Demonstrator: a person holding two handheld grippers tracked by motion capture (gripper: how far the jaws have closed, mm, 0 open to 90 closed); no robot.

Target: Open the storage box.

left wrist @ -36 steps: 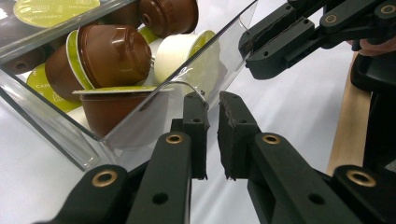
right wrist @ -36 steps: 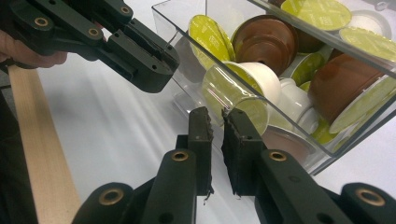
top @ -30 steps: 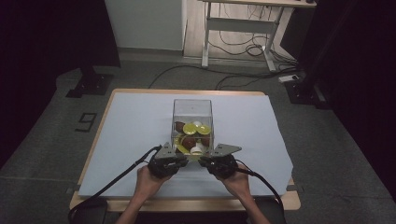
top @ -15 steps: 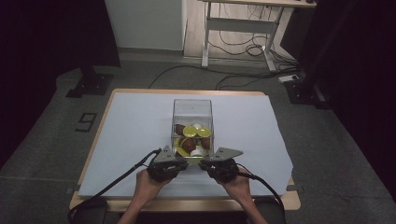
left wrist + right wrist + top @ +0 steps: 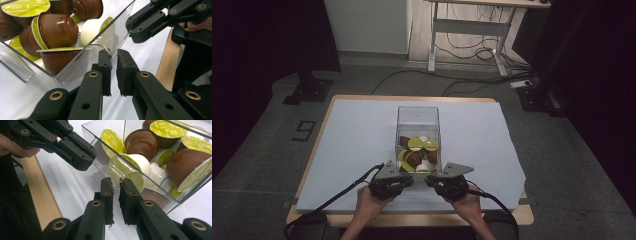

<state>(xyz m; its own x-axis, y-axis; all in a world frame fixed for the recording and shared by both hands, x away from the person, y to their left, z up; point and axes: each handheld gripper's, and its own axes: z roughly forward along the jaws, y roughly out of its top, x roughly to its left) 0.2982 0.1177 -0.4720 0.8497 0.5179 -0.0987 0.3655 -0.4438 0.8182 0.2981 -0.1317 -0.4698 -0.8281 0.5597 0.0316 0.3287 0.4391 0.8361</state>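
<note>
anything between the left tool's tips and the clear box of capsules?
Nothing: in the left gripper view, the left tool, nearly shut, sits right at the clear box's near wall, with white table cover underneath.

clear box (image 5: 418, 117) stands mid-table (image 5: 342, 130), capsules (image 5: 418, 152) piled inside. left gripper (image 5: 404, 176) and right gripper (image 5: 432, 179) sit side by side at its near wall, nearly touching it.

Two hand-held grippers at a clear box of capsules

On the blue-covered table (image 5: 362, 130), the left gripper (image 5: 404, 178) and right gripper (image 5: 434, 180) sit at the near wall of the clear box (image 5: 418, 116), apparently touching it; brown, yellow-lidded and white capsules (image 5: 418, 150) lie heaped inside.
</note>
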